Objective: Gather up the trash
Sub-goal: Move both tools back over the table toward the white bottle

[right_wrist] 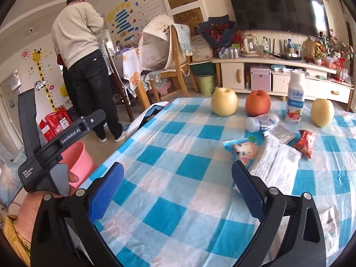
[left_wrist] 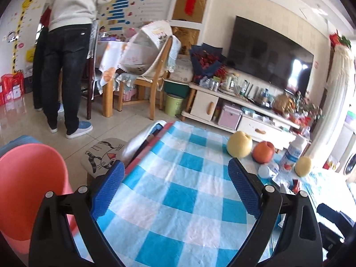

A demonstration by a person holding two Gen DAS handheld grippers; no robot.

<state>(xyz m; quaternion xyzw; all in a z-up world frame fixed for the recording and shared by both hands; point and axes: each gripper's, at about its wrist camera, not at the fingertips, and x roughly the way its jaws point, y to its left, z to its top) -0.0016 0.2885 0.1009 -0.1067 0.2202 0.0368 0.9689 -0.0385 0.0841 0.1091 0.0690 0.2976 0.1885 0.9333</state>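
Observation:
Trash lies on the blue checked tablecloth (right_wrist: 178, 178): a blue cartoon snack wrapper (right_wrist: 243, 149), a white paper bag (right_wrist: 276, 162), a red wrapper (right_wrist: 306, 142), a silver foil piece (right_wrist: 282, 133) and a small tipped white bottle (right_wrist: 262, 121). My right gripper (right_wrist: 178, 175) is open and empty, short of the wrapper. My left gripper (left_wrist: 175, 173) is open and empty over the table's left part; its body shows in the right wrist view (right_wrist: 57, 138). A pink bin (left_wrist: 29, 189) stands left of the table, also seen in the right wrist view (right_wrist: 77, 162).
Two yellow pears (right_wrist: 224, 101) (right_wrist: 322, 112), a red apple (right_wrist: 258, 105) and an upright yogurt bottle (right_wrist: 296, 95) stand at the table's far side. A man (right_wrist: 84, 62) stands by a dining table and chair. A TV cabinet (right_wrist: 278, 71) lines the far wall.

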